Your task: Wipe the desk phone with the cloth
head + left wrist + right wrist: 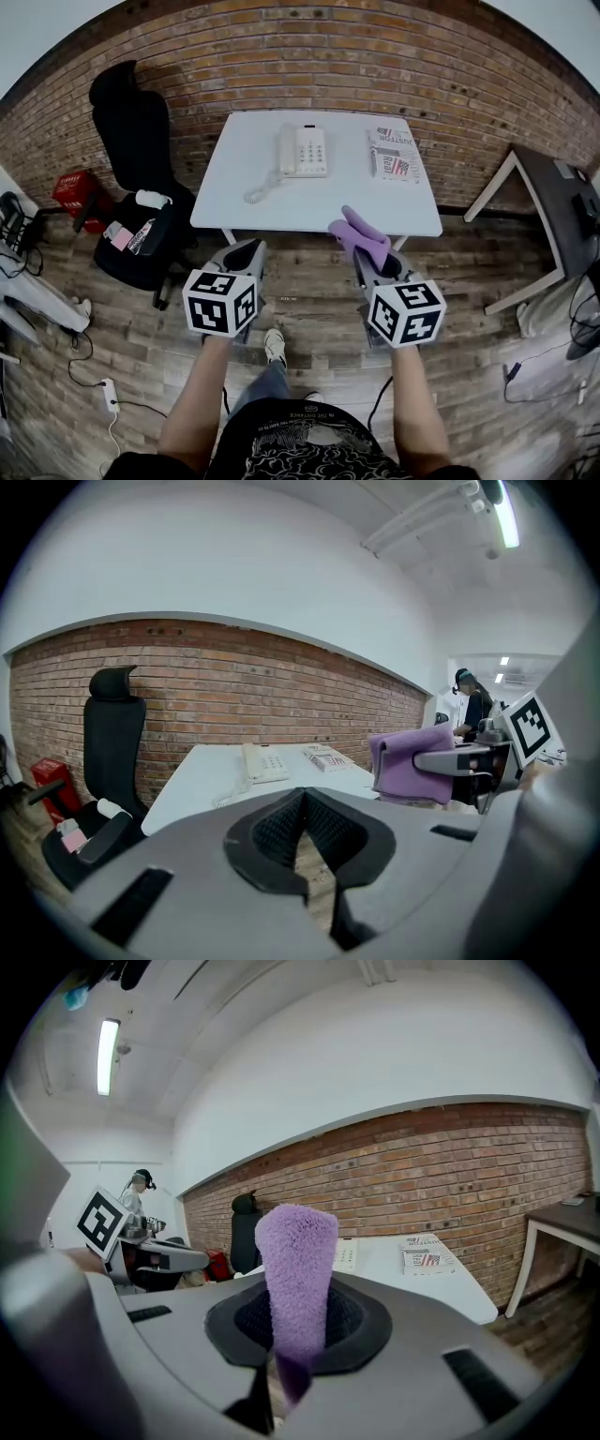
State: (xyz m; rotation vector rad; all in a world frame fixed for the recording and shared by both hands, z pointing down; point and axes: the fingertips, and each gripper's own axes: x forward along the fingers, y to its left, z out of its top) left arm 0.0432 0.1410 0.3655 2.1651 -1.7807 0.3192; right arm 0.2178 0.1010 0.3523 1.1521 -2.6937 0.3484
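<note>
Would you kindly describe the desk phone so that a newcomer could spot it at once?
Against the brick wall stands a white table. Near its middle lies the desk phone, left of a printed paper. It alone has a keypad, a handset and a coiled cord.

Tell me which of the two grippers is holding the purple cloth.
The right gripper: the purple cloth stands pinched between its fingers. The left gripper has its fingers closed together with nothing between them.

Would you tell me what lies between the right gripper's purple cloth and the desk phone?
Only bare white tabletop separates the purple fluffy cloth from the cream desk phone, as the head view shows.
</note>
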